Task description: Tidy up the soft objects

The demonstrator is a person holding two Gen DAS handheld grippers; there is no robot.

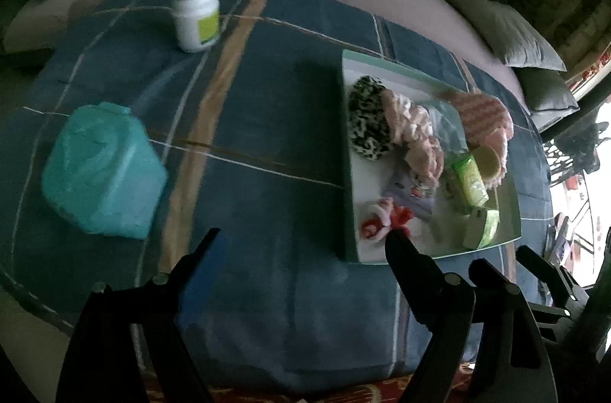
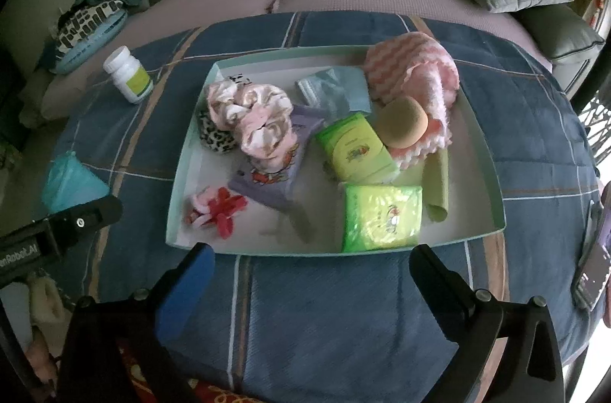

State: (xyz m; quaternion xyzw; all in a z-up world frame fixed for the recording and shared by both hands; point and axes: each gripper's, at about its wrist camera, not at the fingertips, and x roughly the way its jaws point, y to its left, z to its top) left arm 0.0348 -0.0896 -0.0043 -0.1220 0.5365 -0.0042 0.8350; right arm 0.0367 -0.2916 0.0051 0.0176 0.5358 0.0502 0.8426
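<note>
Mostly gathered, the soft objects, among them scrunchies (image 2: 252,120), tissue packs (image 2: 382,216), a sponge (image 2: 404,128) and a pink cloth (image 2: 412,67), lie in the tray (image 2: 172,212) on the blue-covered bench (image 2: 324,319). Outside it stand a white bottle (image 2: 128,74) and a teal container (image 1: 103,170), seemingly hard. Both the left gripper (image 1: 305,242) and right gripper (image 2: 313,258) hang empty, jaws apart.

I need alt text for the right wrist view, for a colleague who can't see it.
A shallow pale-green tray on a blue plaid blanket holds soft items: scrunchies, a pink knitted cloth, a round sponge and two green tissue packs. The right tongs stand open and empty just short of the tray; a white pill bottle lies outside, at left.
</note>
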